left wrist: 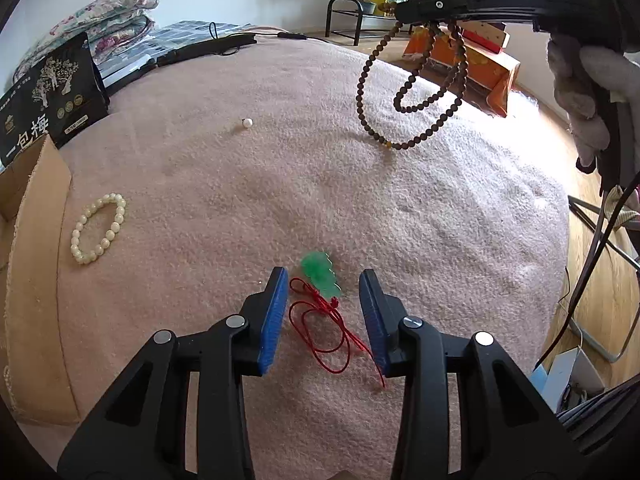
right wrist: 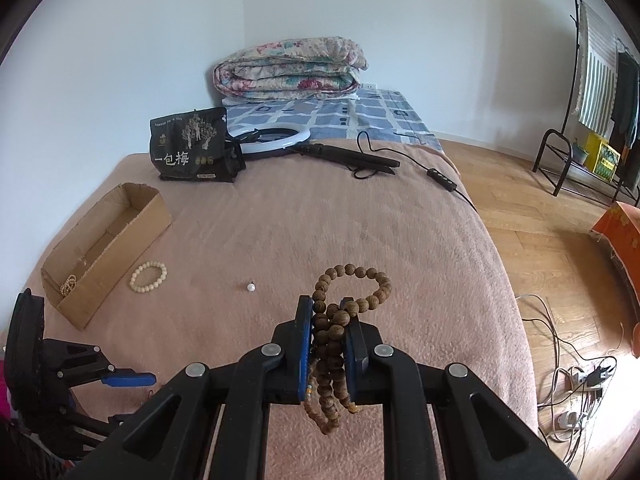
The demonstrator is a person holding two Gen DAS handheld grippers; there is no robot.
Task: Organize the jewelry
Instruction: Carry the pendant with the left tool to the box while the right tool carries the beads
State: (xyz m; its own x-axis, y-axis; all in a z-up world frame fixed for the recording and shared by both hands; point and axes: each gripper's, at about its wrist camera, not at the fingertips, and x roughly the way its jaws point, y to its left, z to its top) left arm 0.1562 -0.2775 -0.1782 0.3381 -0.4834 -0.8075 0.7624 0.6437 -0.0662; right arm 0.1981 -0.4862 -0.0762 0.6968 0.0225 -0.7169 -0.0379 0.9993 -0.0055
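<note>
right gripper (right wrist: 329, 320): clamped on wooden beads (right wrist: 334, 334), loops dangling above bed (right wrist: 400, 240) | left gripper (left wrist: 323, 284): wide open, holding nothing, low over green pendant (left wrist: 320, 274) and its red cord (left wrist: 320, 328) | pearl bracelet (right wrist: 148, 277): on bed beside box (right wrist: 108, 248) | loose pearl (right wrist: 251, 287): mid-bed

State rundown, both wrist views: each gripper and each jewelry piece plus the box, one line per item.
left gripper: open, straddling the pendant
right gripper: shut on the wooden bead strand
wooden bead strand: lifted, loops dangling
green pendant: lying on blanket, red cord loose
pearl bracelet: on blanket beside box
loose pearl: on blanket
cardboard box: open, beaded piece inside
</note>
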